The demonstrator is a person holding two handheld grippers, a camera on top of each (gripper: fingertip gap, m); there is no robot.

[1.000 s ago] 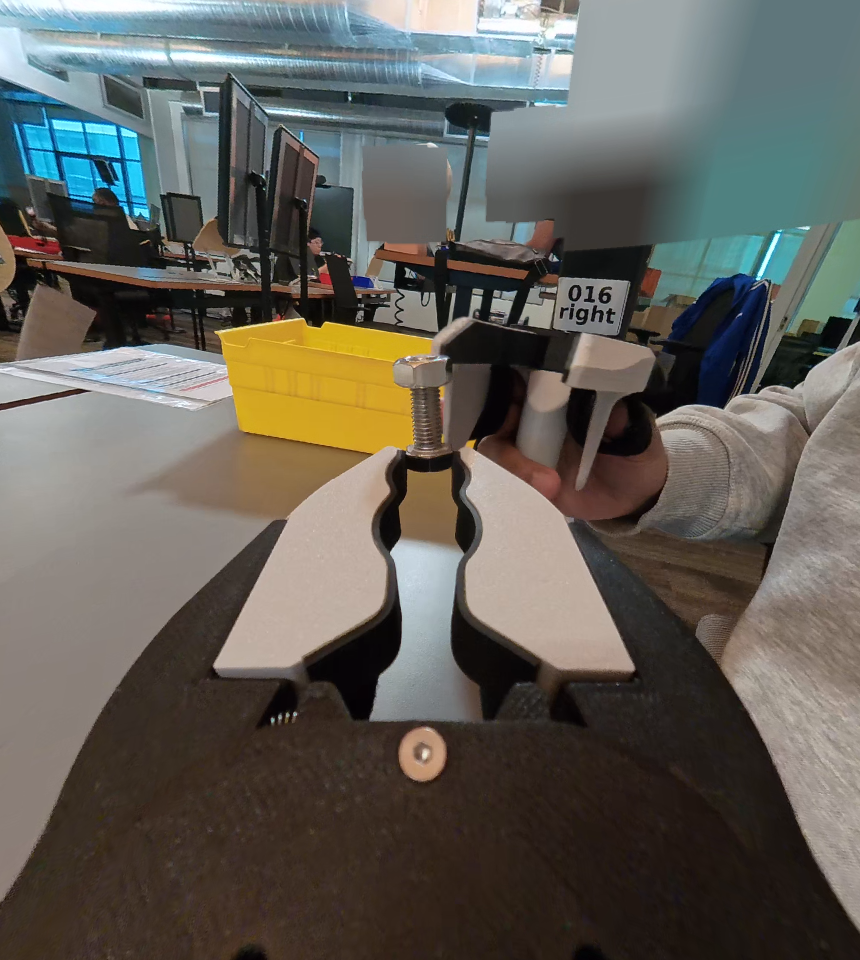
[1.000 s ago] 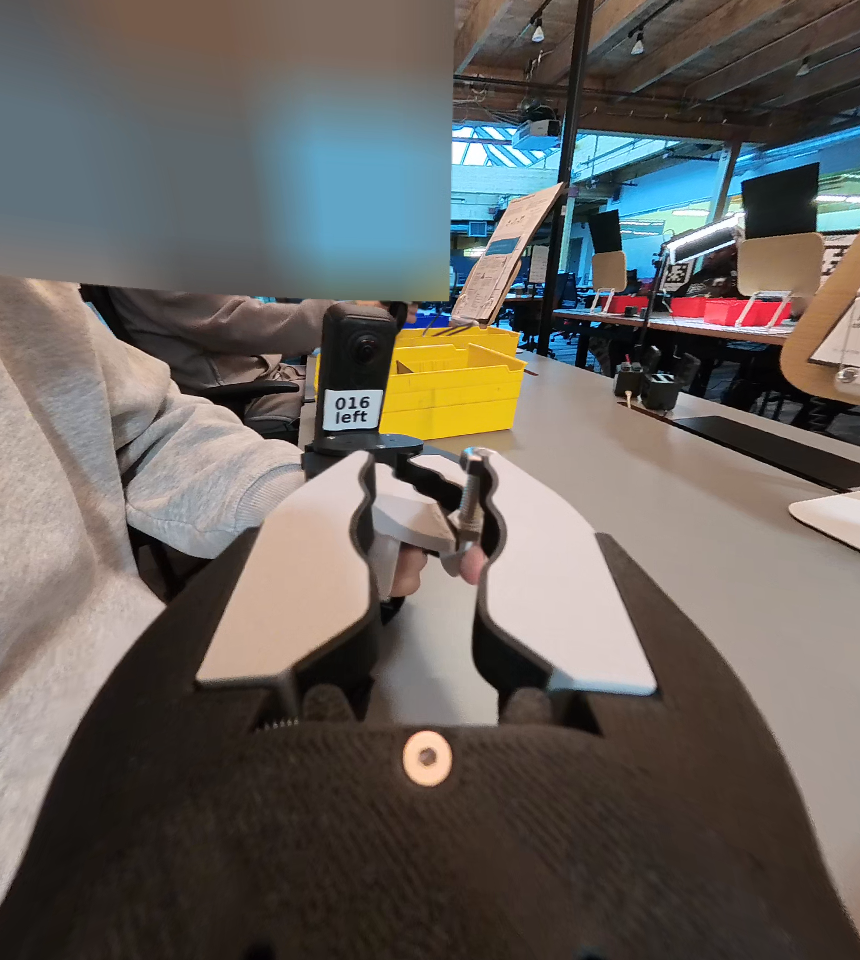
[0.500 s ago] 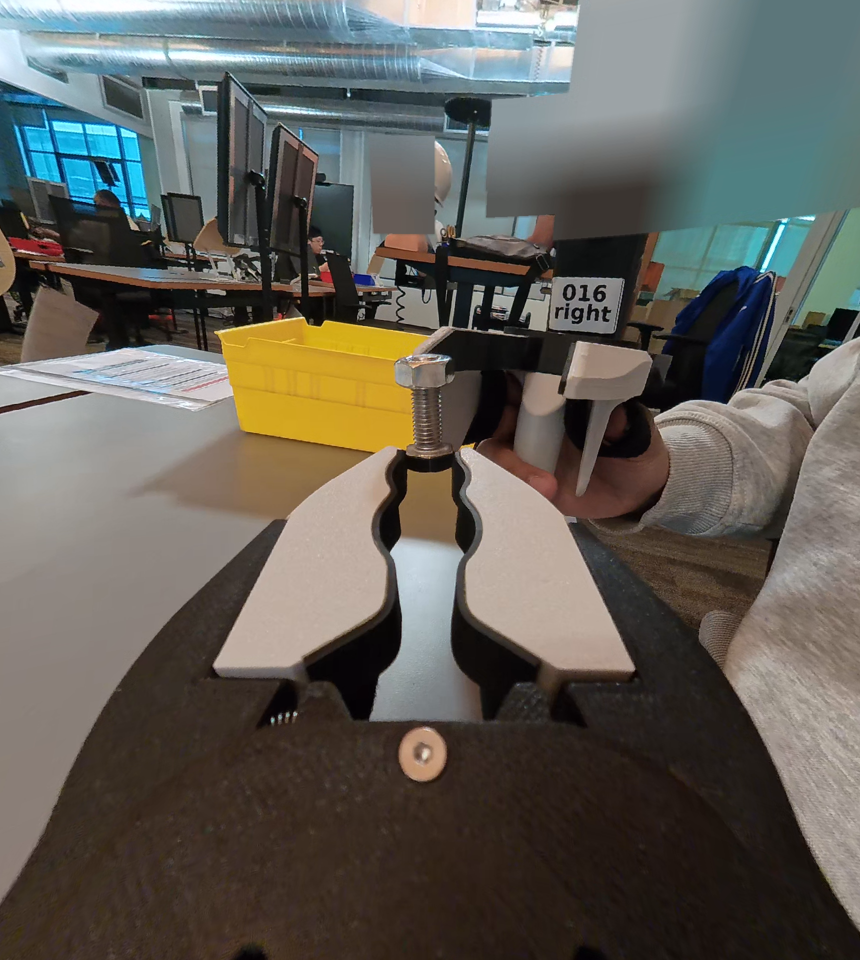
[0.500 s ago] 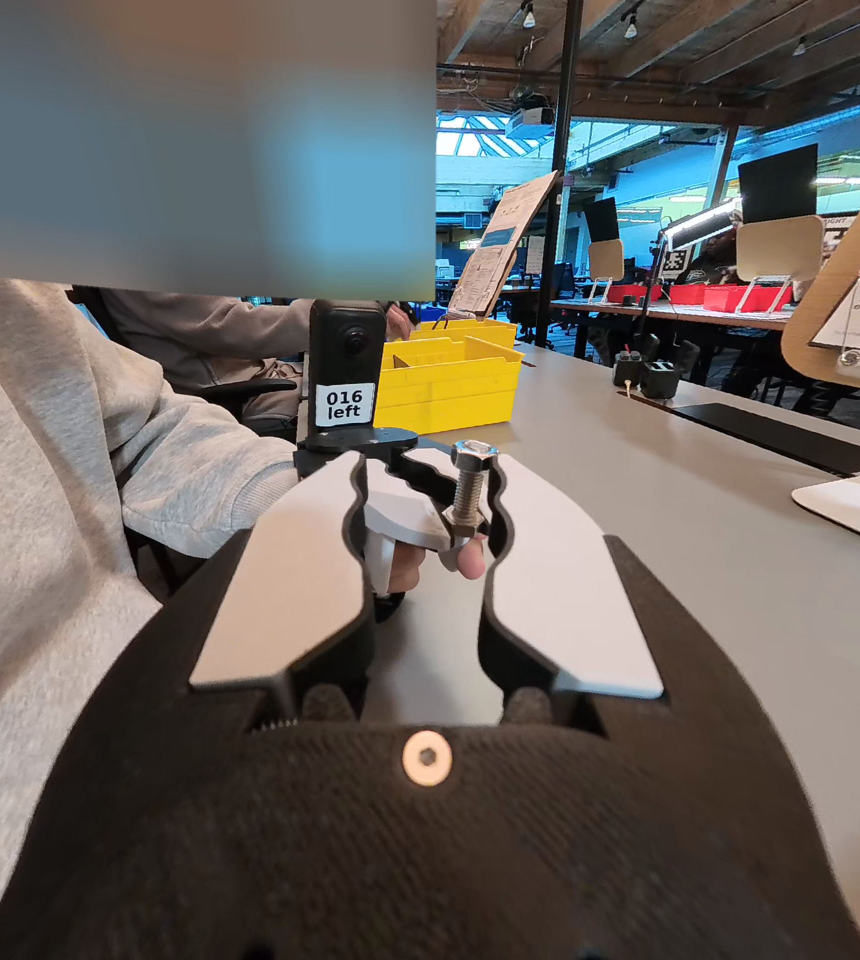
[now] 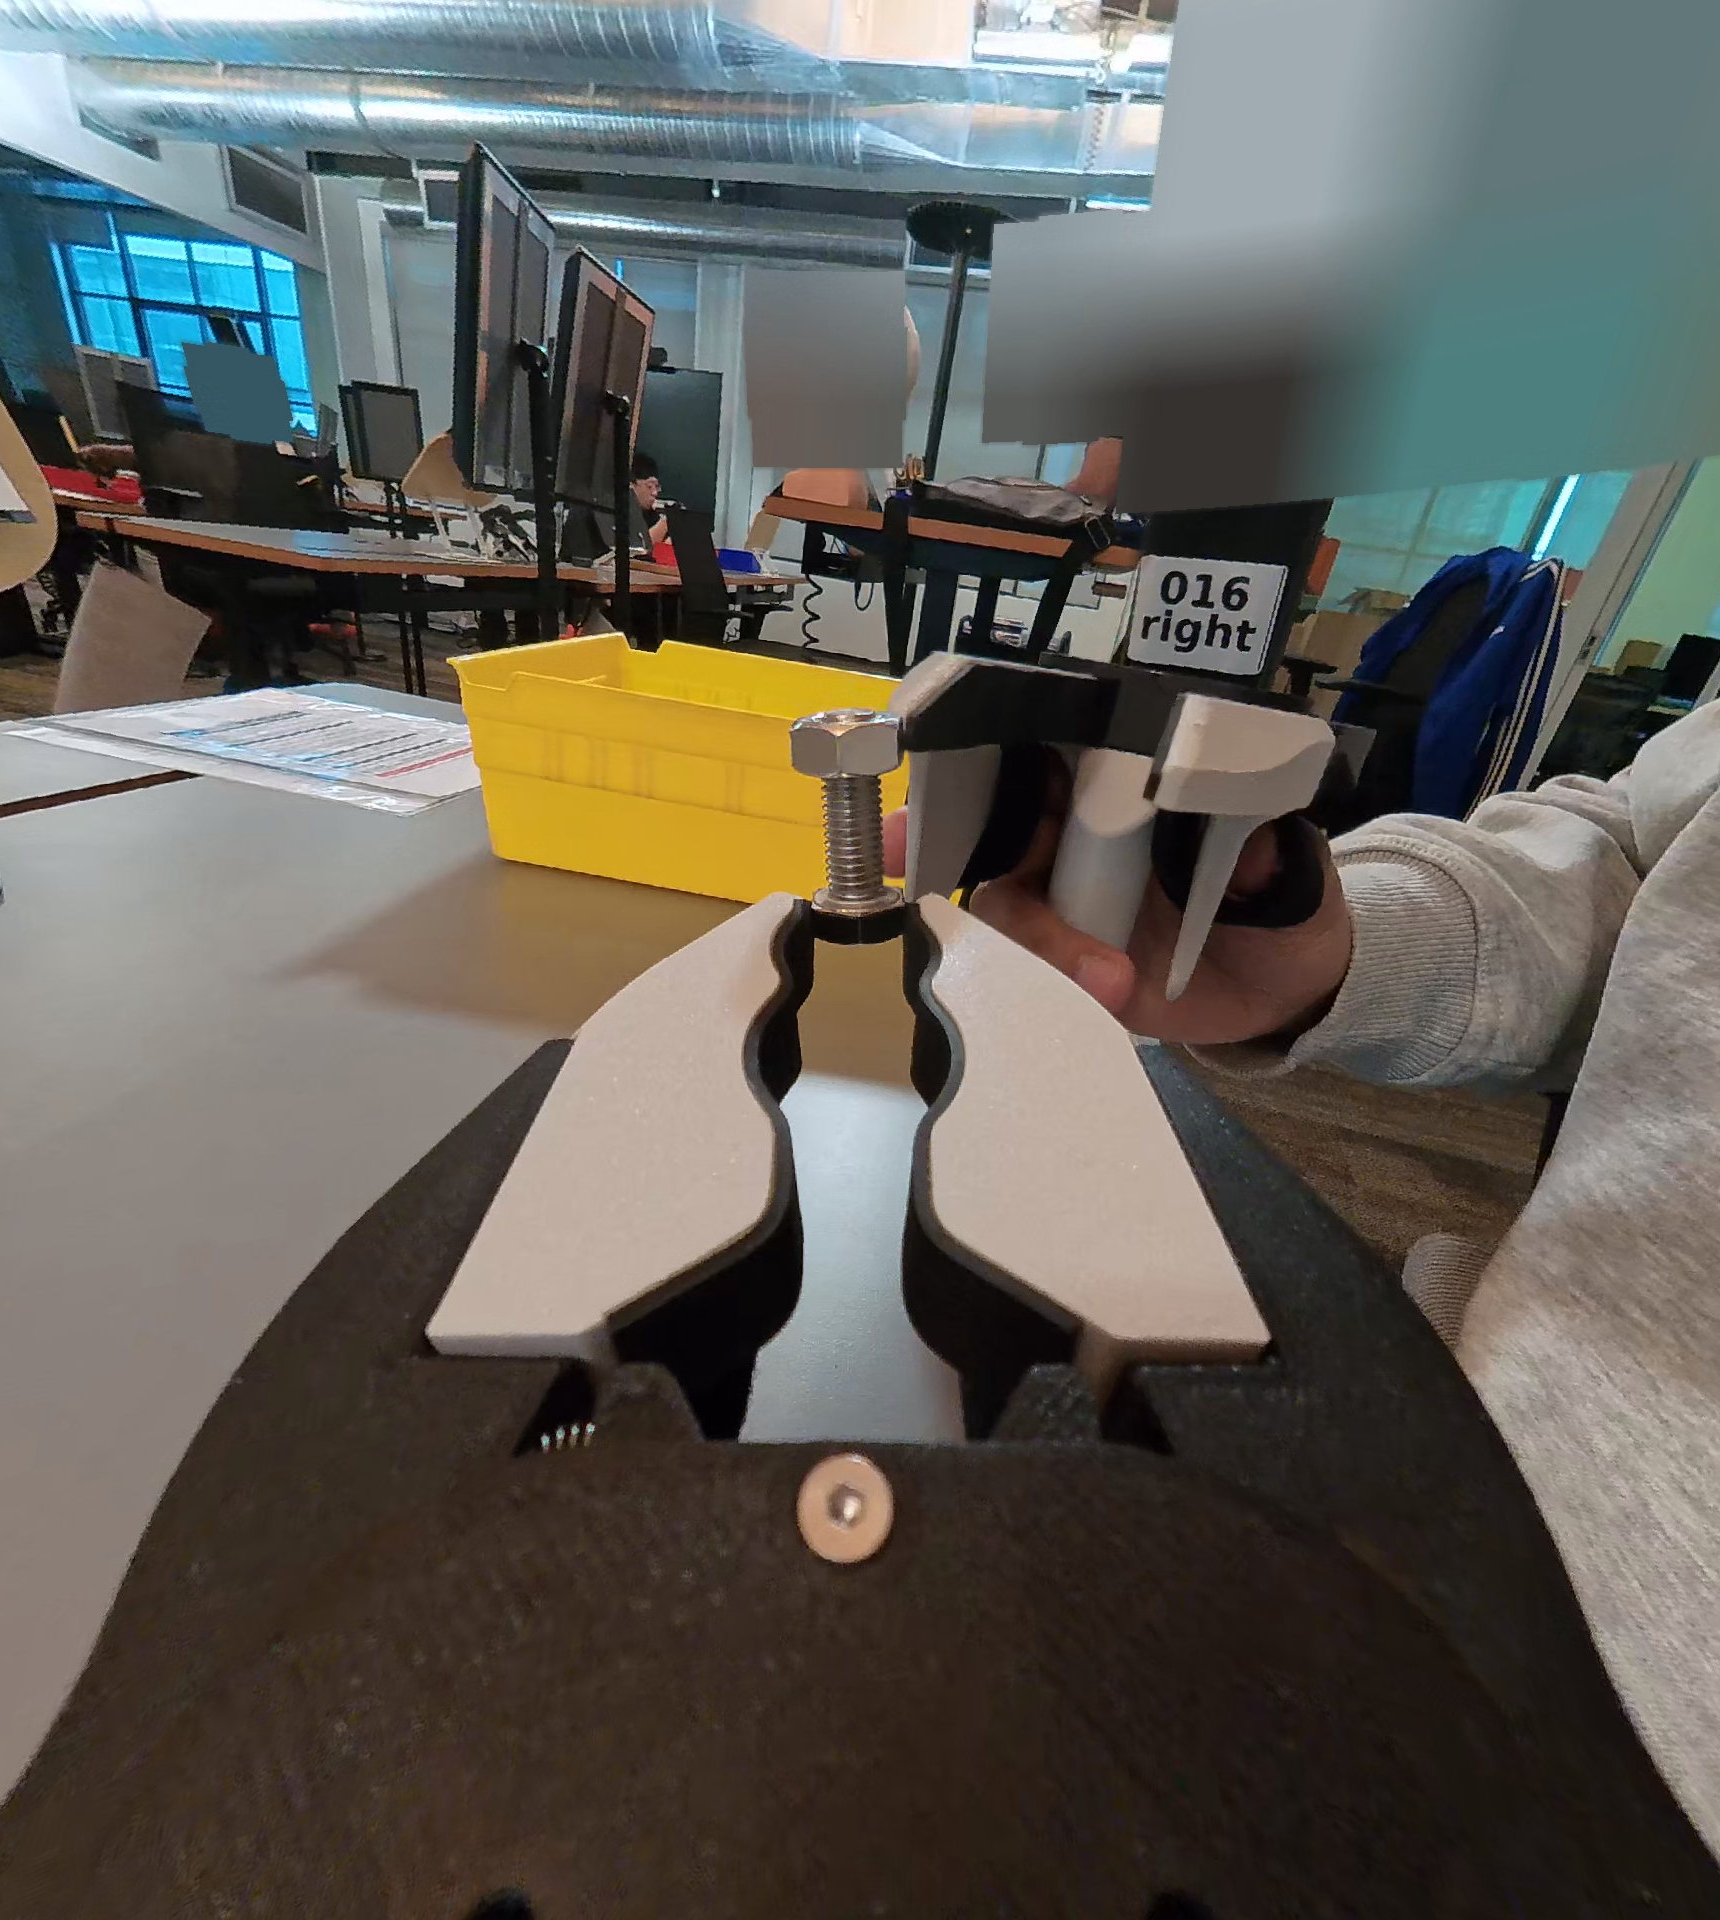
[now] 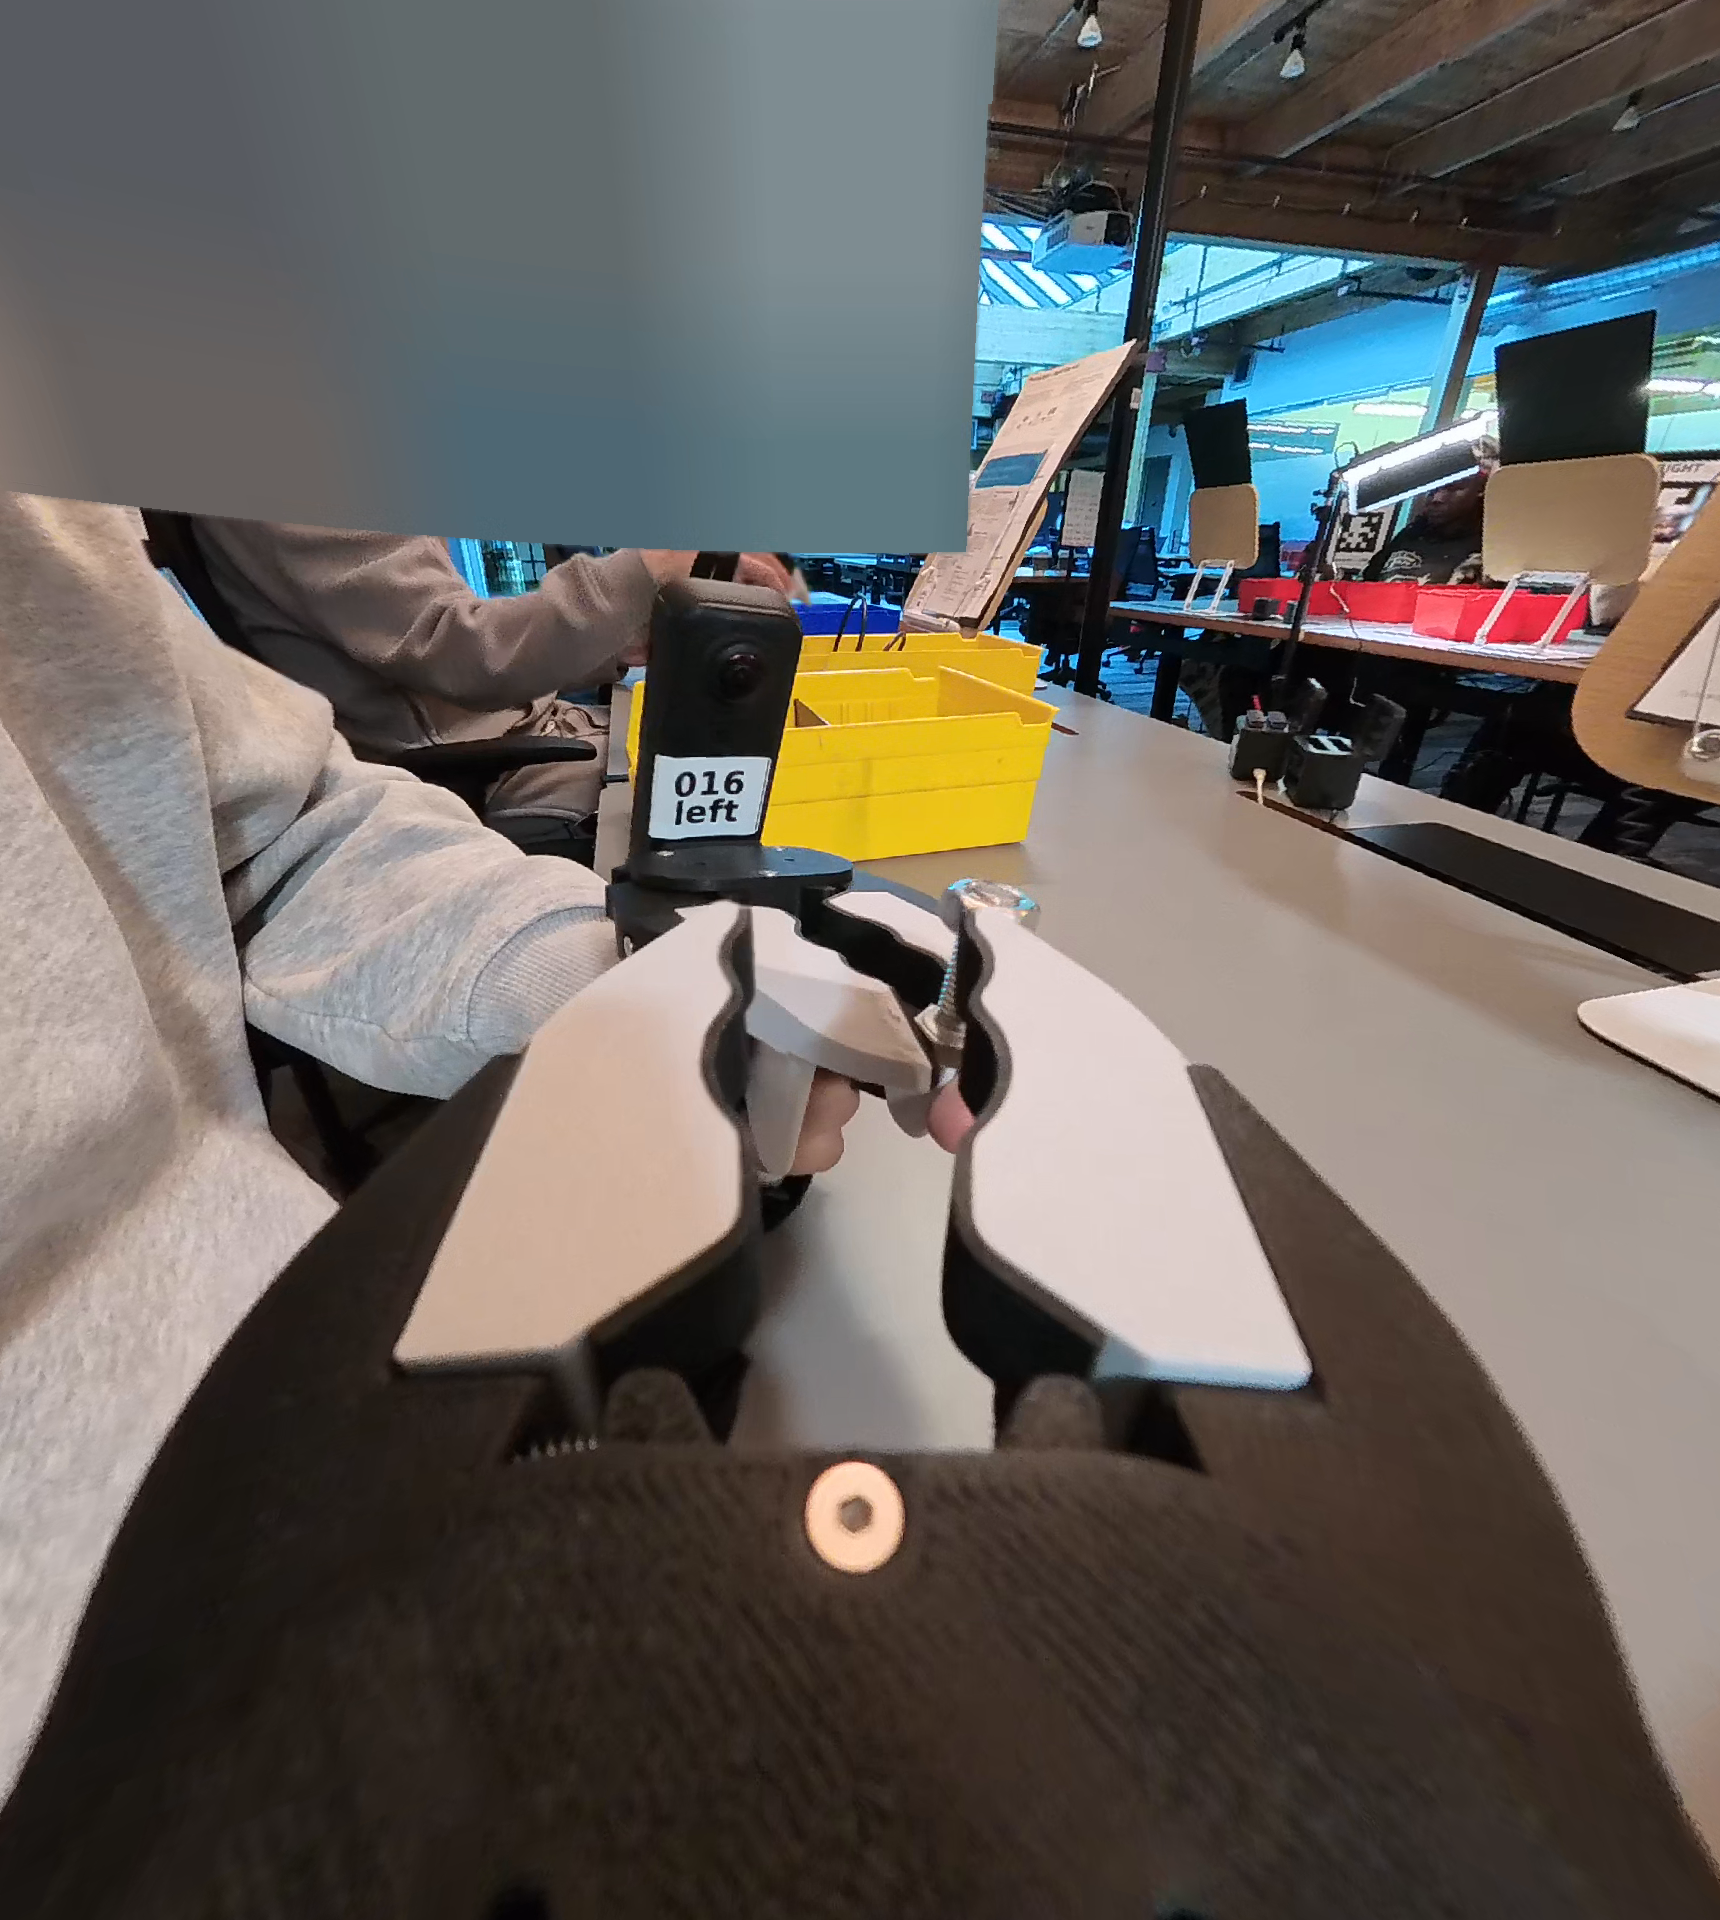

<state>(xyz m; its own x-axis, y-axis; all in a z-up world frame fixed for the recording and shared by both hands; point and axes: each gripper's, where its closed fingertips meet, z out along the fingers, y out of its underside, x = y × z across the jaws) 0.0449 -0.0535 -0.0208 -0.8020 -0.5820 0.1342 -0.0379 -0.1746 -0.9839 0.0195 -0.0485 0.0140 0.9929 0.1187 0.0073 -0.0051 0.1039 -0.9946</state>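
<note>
The left gripper (image 5: 857, 920) stays clenched on the lower end of the upright bolt (image 5: 848, 810) above the table (image 5: 160, 1039), near the yellow bin (image 5: 669, 769); the right gripper (image 6: 856, 935), released, has rolled slightly, fingers straddling the shank.

Left gripper (image 5: 858, 914) fingertips are nearly closed, level, clamping at the tips. Right gripper (image 6: 851, 971) jaws stand apart, its fingertips beside the left's.
</note>
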